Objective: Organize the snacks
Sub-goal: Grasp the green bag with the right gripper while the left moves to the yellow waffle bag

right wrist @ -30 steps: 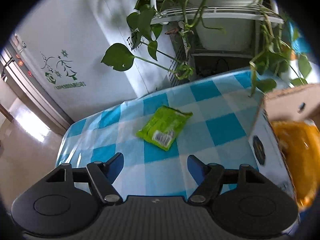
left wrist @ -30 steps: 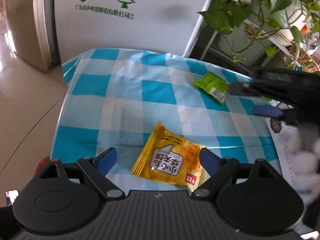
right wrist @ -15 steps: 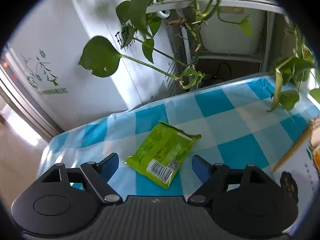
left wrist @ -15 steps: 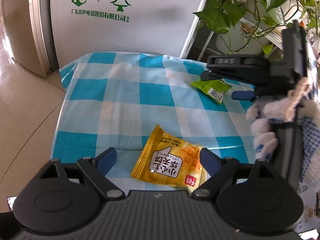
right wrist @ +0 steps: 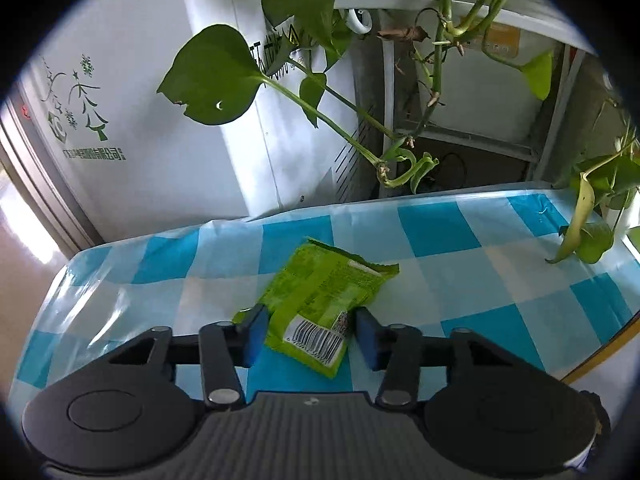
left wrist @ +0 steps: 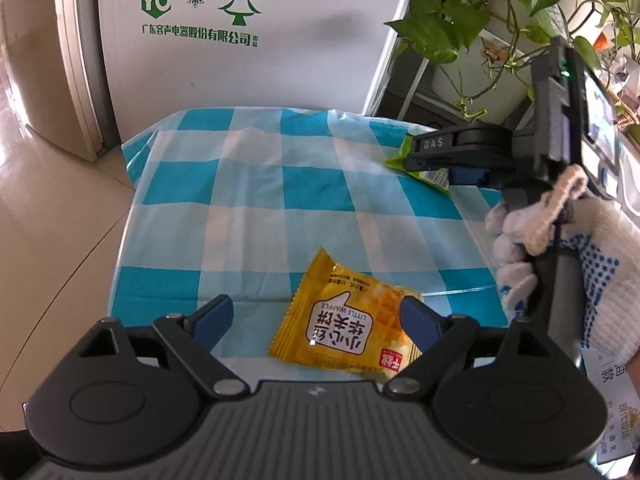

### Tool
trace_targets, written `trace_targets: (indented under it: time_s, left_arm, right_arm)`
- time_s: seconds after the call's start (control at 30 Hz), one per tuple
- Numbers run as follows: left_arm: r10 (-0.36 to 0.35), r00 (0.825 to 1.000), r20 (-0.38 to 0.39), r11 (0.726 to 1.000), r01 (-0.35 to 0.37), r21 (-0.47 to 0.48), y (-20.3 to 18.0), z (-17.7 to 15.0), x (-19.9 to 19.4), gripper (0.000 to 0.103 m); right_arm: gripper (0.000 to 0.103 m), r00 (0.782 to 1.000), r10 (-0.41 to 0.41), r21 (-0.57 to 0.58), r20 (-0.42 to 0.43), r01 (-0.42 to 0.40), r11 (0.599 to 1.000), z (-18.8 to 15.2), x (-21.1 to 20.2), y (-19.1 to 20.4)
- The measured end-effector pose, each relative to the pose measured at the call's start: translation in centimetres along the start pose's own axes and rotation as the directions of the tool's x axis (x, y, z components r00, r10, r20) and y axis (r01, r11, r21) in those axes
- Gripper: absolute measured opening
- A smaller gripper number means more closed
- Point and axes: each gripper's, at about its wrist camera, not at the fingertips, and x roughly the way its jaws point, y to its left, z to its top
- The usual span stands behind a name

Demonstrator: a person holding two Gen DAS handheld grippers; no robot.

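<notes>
While wide apart around yellow waffle packet [left wrist: 346, 330], left tool [left wrist: 316, 320]; right tool [right wrist: 310, 334] clamped onto green packet [right wrist: 324, 300].

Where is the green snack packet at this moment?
In the right wrist view, the green snack packet lies on the blue checked tablecloth, with the right claw shut on its barcode end. It is far beyond the yellow waffle packet.

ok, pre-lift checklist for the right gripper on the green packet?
1. right gripper shut on green packet: ok, pads press both sides.
2. Grip placement: not ok, only on the barcode end.
3. Packet off the checked tablecloth: not ok, it lies on it.
4. Plant leaves clear of the packet: ok.
5. left gripper open, yellow waffle packet between its fingers: ok.
6. Drop-off container: cannot tell.
</notes>
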Motion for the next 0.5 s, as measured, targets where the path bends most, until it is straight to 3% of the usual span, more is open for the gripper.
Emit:
trace_targets:
  time_s: [0.17,0.5]
  left_arm:
    - [0.012,1.000,0.011,1.000,-0.012,0.008,0.1,0.1,-0.1,0.090]
    - [0.025,1.000,0.008,0.999,-0.025,0.030,1.0,-0.2,-0.8,0.090]
  right_arm:
    - [0.045,0.999,0.046,-0.029,-0.015,-0.046,0.999,-0.8,-1.2,-0.2]
    - [0.044,0.984,0.148,-0.169,-0.103,-0.164,0.972,-3.9,-5.4,1.2]
